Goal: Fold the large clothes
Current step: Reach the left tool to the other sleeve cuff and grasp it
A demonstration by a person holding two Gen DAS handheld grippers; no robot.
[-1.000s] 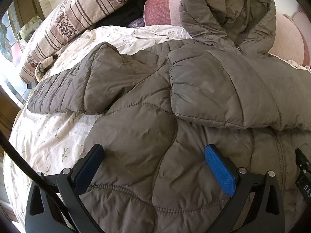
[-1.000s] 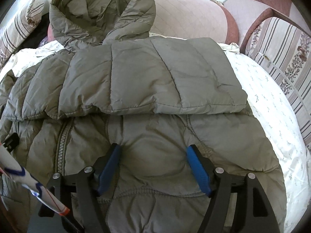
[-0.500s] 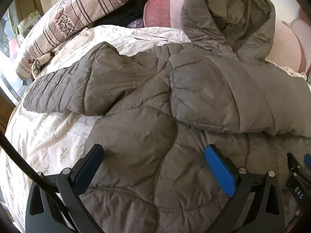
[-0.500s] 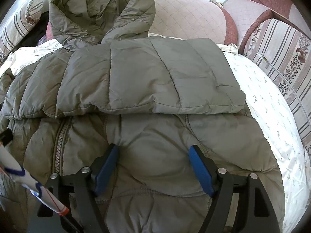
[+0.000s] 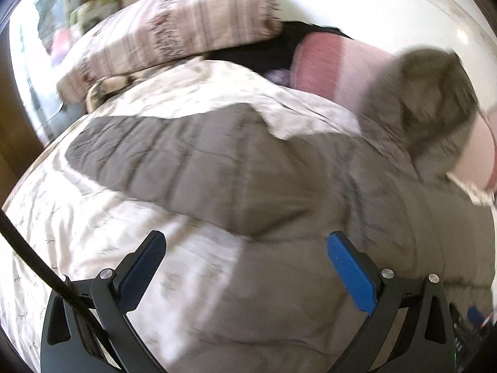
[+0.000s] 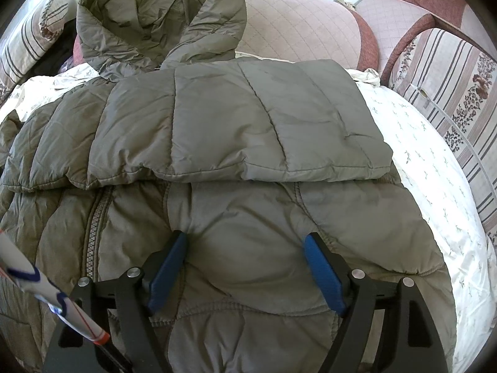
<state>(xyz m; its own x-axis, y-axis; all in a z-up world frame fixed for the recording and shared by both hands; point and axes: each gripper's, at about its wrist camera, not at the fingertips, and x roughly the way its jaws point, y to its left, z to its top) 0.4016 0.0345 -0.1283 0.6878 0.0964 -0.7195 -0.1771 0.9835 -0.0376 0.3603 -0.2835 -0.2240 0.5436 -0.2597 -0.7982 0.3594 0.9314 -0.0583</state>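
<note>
A grey-brown hooded puffer jacket lies flat on the bed. Its right sleeve is folded across the chest, and the hood rests against the pillows. In the blurred left wrist view the jacket shows its left sleeve stretched out to the left over the sheet. My left gripper is open and empty above the jacket's left edge. My right gripper is open, its blue pads pressing on the lower front panel with fabric bulging between them.
The bed has a white floral sheet. Striped floral cushions and pink quilted pillows line the head and right side. A dark garment lies by the pillows. A window and wooden frame are at far left.
My left gripper has swung quickly left, so the outstretched left sleeve and bare sheet now fill its view. My right gripper has closed slightly and stayed on the lower front panel.
</note>
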